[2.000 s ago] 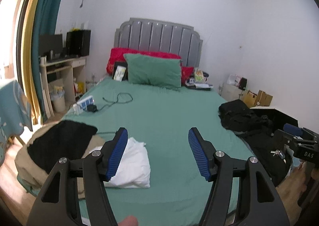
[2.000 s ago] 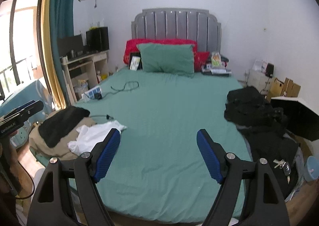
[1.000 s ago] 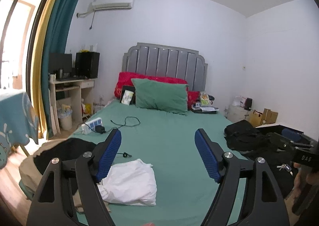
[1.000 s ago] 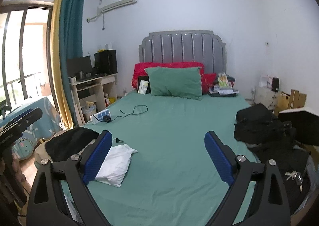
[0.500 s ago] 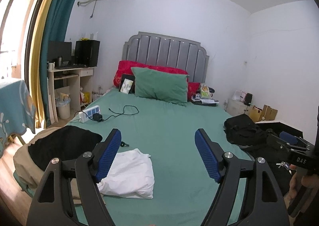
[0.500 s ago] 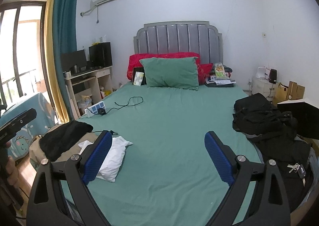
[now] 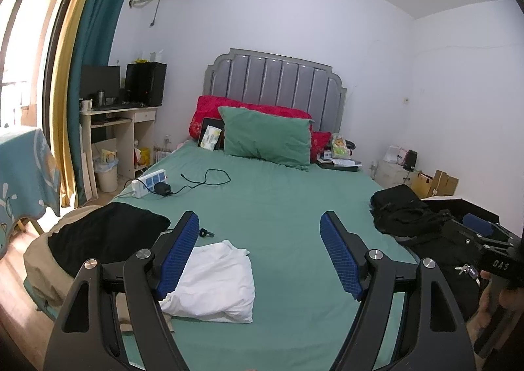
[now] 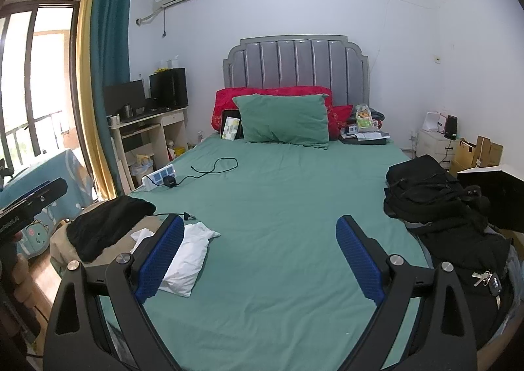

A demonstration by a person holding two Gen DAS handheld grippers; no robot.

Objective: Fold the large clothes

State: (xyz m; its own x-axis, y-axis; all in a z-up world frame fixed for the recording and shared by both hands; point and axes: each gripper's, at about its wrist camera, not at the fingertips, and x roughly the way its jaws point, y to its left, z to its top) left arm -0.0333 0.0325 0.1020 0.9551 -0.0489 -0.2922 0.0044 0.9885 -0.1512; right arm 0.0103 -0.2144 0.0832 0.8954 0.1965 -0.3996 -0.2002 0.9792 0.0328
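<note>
A folded white garment (image 7: 216, 282) lies on the green bed sheet (image 7: 278, 207) near the front left corner; it also shows in the right wrist view (image 8: 188, 256). A black garment (image 7: 101, 233) lies on a beige one (image 7: 39, 259) at the bed's left corner. My left gripper (image 7: 260, 253) is open and empty above the bed's near edge, just right of the white garment. My right gripper (image 8: 258, 259) is open and empty over the bed's front middle.
A black pile of clothes and a backpack (image 8: 425, 194) sits on the bed's right side with keys (image 8: 488, 279). A power strip and cable (image 7: 154, 184) lie at the left. Pillows (image 7: 265, 138) stand at the headboard. A desk (image 7: 114, 128) stands left.
Both wrist views tilted up a second ago and have since tilted back down a little toward the bed. Both grippers stayed open and empty. The garments have not moved.
</note>
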